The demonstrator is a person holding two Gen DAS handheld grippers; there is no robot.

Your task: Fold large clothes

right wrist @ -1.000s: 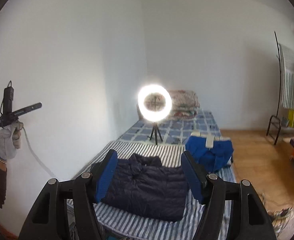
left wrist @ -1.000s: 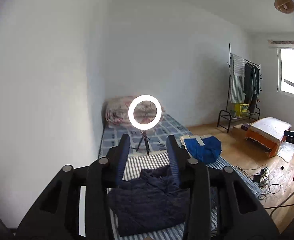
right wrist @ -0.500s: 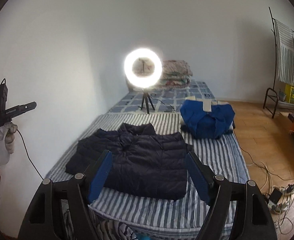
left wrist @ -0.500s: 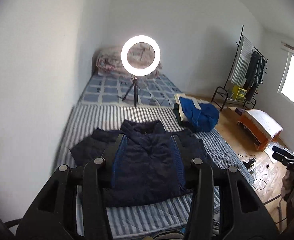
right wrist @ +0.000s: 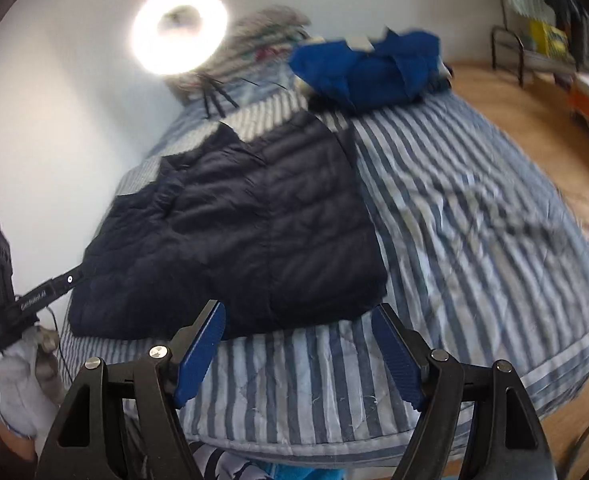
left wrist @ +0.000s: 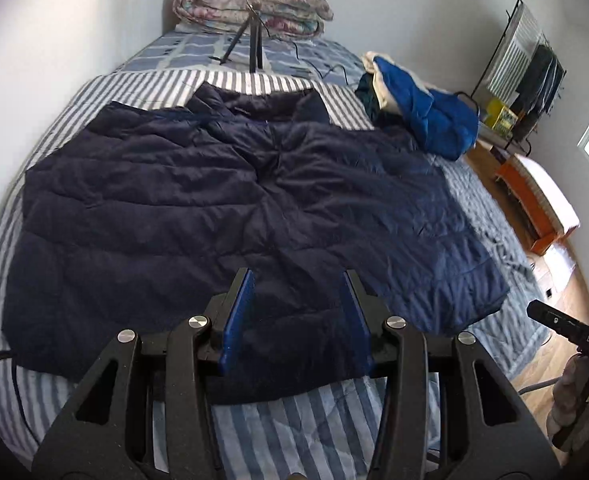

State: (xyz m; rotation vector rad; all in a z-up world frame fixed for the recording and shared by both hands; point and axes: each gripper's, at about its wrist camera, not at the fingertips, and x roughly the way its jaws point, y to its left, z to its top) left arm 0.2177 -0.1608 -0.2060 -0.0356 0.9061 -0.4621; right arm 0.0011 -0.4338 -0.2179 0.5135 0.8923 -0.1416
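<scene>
A dark navy puffer jacket [left wrist: 222, 200] lies spread flat, front up, on the striped bed cover [left wrist: 302, 432]. My left gripper [left wrist: 298, 280] hovers open over the jacket's near hem, around the middle, with only fabric below its blue pads. In the right wrist view the same jacket [right wrist: 246, 236] sits up and left. My right gripper [right wrist: 298, 312] stands wide open just above the hem by the jacket's near right corner, nothing between its fingers. A gloved hand [right wrist: 18, 376] holding the left gripper shows at the left edge.
A lit ring light on a tripod [left wrist: 254, 40] stands on the bed behind the jacket, with a folded quilt [left wrist: 294, 16] beyond. A blue garment pile [left wrist: 426, 112] lies at the back right. A white wall runs along the left. Wooden floor, a clothes rack [left wrist: 534, 64] and an orange bench [left wrist: 534, 208] are to the right.
Both grippers have dropped and tipped downward, from facing the wall to close over the jacket's near hem. The right gripper's jaws have widened a little.
</scene>
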